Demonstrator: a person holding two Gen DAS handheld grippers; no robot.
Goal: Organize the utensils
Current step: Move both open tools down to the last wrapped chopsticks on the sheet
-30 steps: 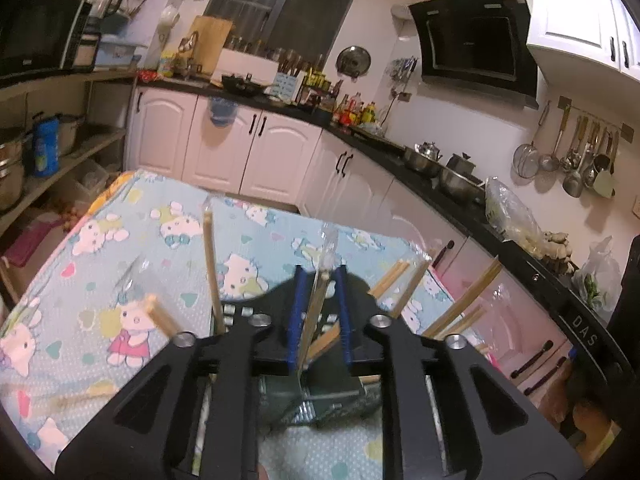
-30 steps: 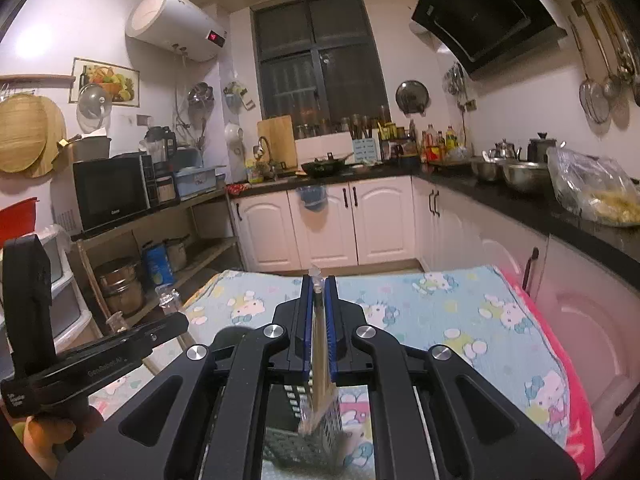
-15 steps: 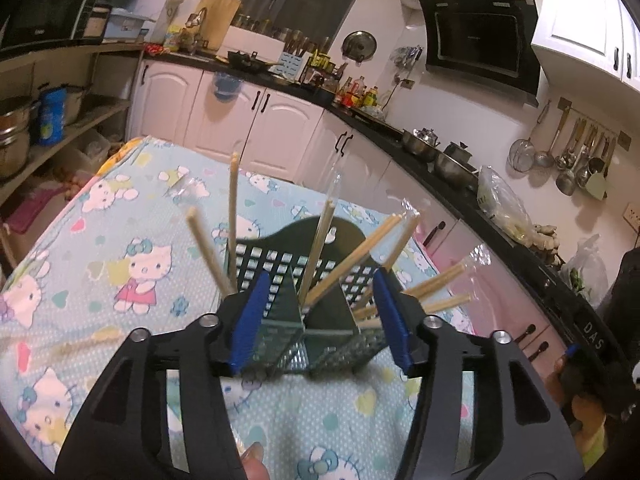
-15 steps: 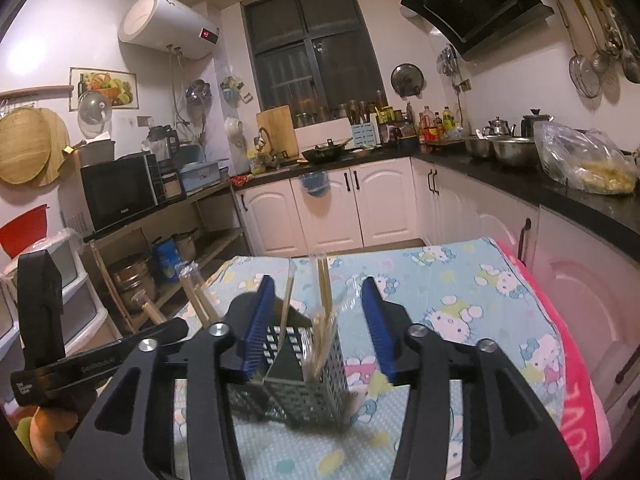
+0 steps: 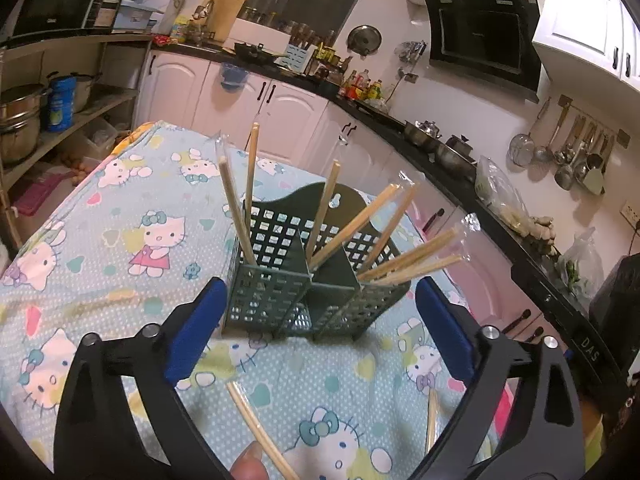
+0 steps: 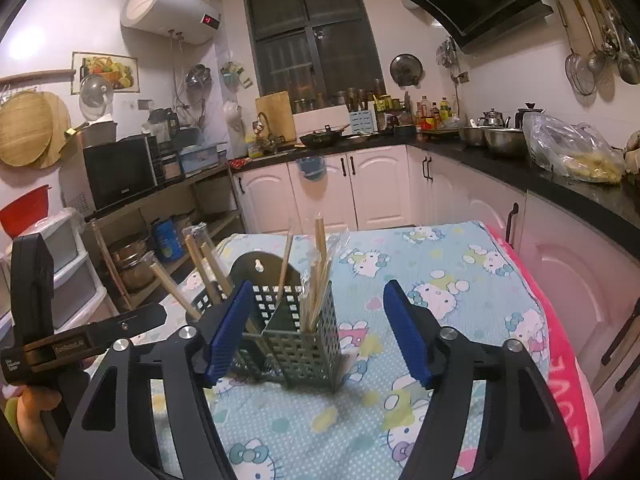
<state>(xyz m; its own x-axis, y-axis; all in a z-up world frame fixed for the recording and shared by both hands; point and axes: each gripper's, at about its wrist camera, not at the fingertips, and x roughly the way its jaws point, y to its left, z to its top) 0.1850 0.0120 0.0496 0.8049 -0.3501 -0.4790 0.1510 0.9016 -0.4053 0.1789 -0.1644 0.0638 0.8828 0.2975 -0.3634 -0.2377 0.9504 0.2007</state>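
A dark green perforated utensil holder (image 5: 298, 280) stands on the Hello Kitty tablecloth (image 5: 120, 240), with several plastic-wrapped wooden chopsticks (image 5: 352, 224) standing in its compartments. It also shows in the right wrist view (image 6: 292, 332), with chopsticks (image 6: 318, 276) in it. My left gripper (image 5: 320, 328) is open and empty, its blue pads on either side of the holder, a little nearer than it. My right gripper (image 6: 316, 332) is open and empty too, just short of the holder. Loose chopsticks (image 5: 260, 436) lie on the cloth below the left gripper.
Another loose chopstick (image 5: 431, 420) lies near the right finger in the left wrist view. The left hand-held gripper's body (image 6: 60, 340) shows at the left of the right wrist view. Cabinets (image 6: 340, 192) and a dark counter (image 6: 540, 172) run around the table.
Both grippers opened and let go of the chopsticks they held, which now stand in the holder. Both grippers drew back from the holder.
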